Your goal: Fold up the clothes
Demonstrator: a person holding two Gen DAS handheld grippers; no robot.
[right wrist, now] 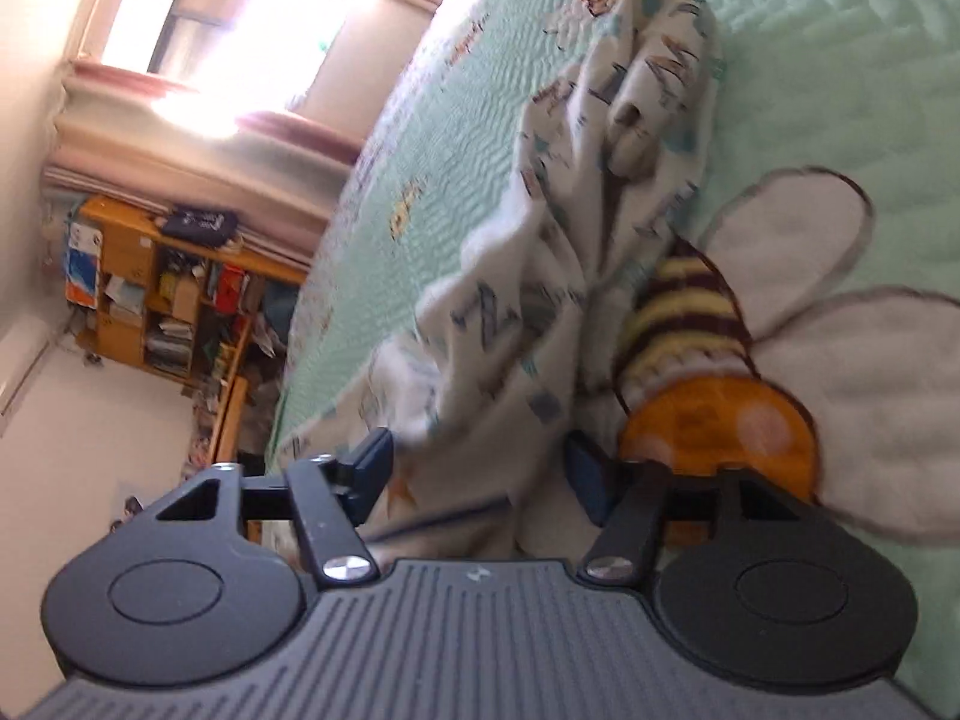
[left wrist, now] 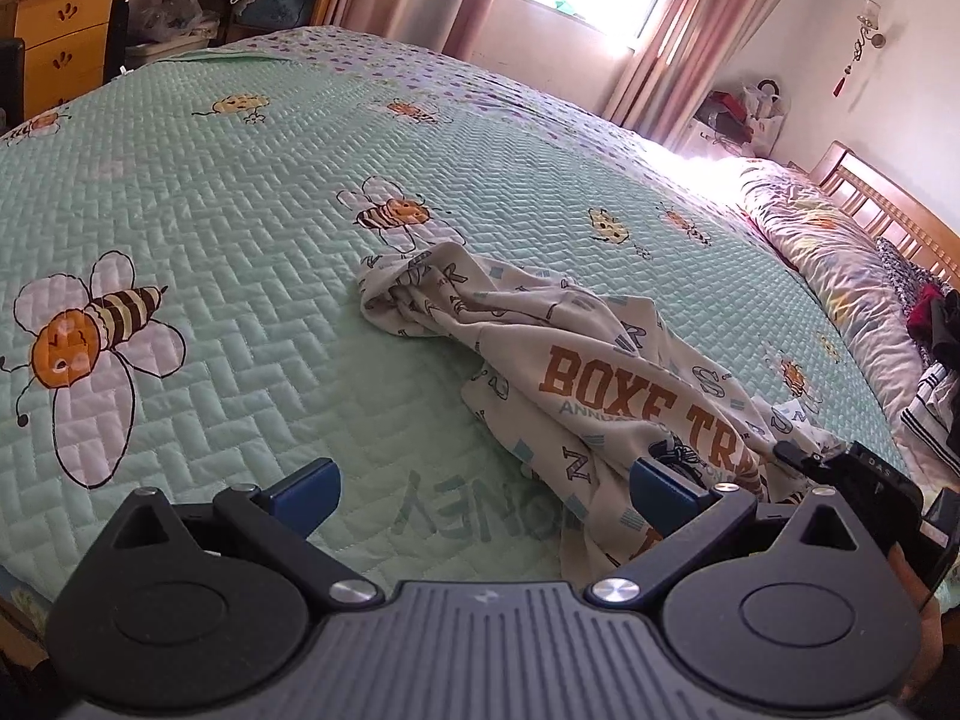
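Lies crumpled on the bed (left wrist: 240, 210), shirt (left wrist: 576, 360) unfolded; left hand-held gripper (left wrist: 486, 489) gaping empty just beside its hem, right hand-held gripper (right wrist: 480, 474) rolled sideways, half-open astride a fold, likely to pinch an edge for spreading.

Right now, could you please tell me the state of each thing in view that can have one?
White letter-printed cotton garment: crumpled, unfolded, lying on the bed.
Mint-green quilted bee-print bedspread: spread flat.
Left gripper: open, empty, its right finger over the garment's edge.
Right gripper: part open, garment cloth between its fingers, no grip evident.
Pink curtains: drawn apart.
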